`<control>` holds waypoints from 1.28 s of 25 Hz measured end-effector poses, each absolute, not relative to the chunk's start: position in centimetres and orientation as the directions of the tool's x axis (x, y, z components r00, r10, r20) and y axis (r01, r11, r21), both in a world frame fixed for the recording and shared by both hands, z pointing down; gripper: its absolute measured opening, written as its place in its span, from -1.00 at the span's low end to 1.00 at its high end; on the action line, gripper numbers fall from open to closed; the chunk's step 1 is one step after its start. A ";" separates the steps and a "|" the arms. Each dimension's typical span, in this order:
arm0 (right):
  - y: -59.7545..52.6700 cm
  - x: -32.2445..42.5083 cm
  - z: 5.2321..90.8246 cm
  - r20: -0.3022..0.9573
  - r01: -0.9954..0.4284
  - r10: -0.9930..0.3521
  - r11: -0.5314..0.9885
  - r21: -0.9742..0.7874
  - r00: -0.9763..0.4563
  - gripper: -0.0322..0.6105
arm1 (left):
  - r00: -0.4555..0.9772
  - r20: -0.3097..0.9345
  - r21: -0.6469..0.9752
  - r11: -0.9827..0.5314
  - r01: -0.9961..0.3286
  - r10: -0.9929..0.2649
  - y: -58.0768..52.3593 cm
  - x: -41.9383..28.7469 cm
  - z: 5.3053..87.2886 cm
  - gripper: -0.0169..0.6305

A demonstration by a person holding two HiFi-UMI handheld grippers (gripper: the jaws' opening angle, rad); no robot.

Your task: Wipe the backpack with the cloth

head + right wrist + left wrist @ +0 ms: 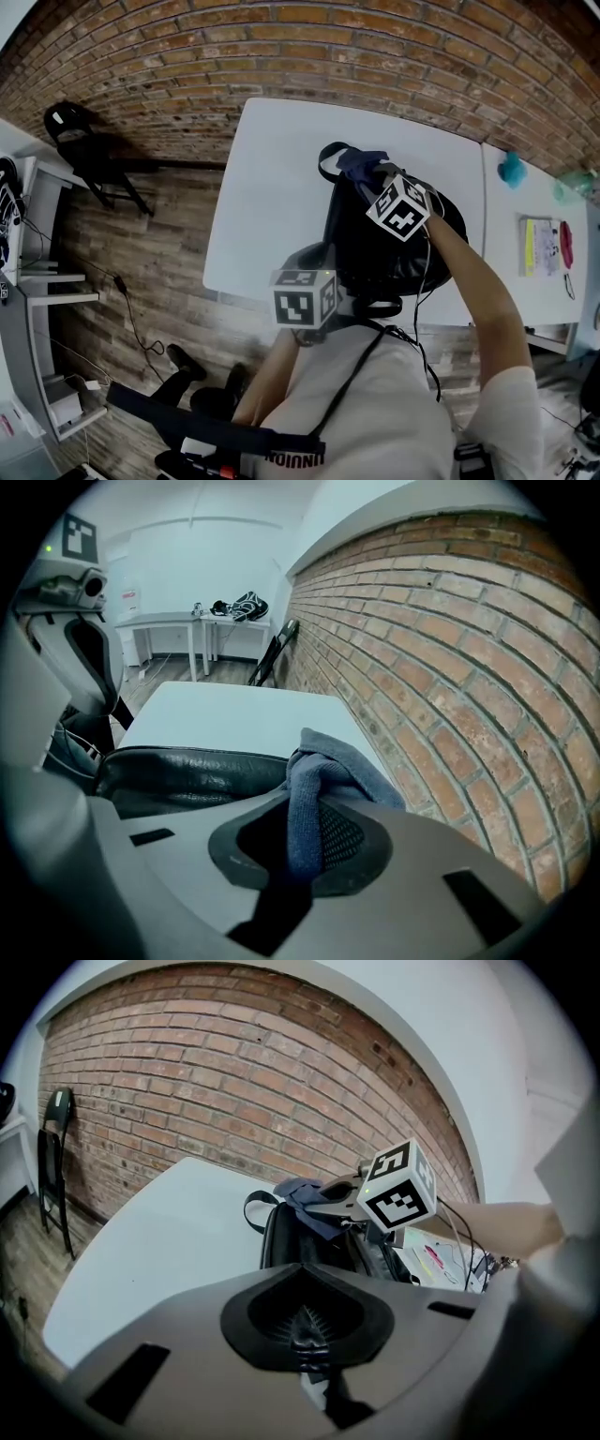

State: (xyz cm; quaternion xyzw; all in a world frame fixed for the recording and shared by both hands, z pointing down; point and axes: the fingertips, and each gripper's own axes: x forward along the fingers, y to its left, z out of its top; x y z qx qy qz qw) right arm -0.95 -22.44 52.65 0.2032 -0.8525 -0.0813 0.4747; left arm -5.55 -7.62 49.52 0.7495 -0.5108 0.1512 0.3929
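Pinching the cloth (319, 780) in a bunched fold, the right gripper (302, 844) was clenched on it, with blue fabric spilling out past the jaws. The cloth looked light and limp, so it would probably drag and fold under pressure. A grip near its middle, as here, left a pad of fabric free to rub.

The backpack (380, 239) sat on the white table (272, 187) at centre frame in the head view. It was black and glossy, likely soft-sided, and apt to slide or slump unless steadied at its loop handle (255, 1211) or its lower end. The left gripper (305, 1330) had its 2 jaws together with nothing between them, at the backpack's lower edge.

Only the head view showed the whole backpack and both grippers at once. The right gripper view alone showed the pinch. The left gripper view showed the cloth over the backpack's top end, in the frame's upper middle.
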 end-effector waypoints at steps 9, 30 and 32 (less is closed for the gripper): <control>-19.3 -2.0 52.7 0.793 -0.152 -0.380 0.924 0.351 -0.476 -0.78 | 0.443 0.625 0.433 -0.187 -0.882 -0.643 -7.5 -5.2 49.4 -0.93; -10.3 -3.4 53.2 0.826 0.031 -0.233 0.957 0.289 -0.514 -0.78 | 0.432 0.614 0.440 -0.169 -0.882 -0.660 -7.2 -6.1 49.1 -0.93; -9.4 -3.4 53.5 0.831 0.049 -0.219 0.958 0.282 -0.511 -0.78 | 0.433 0.613 0.440 -0.170 -0.882 -0.661 -7.2 -6.0 49.1 -0.93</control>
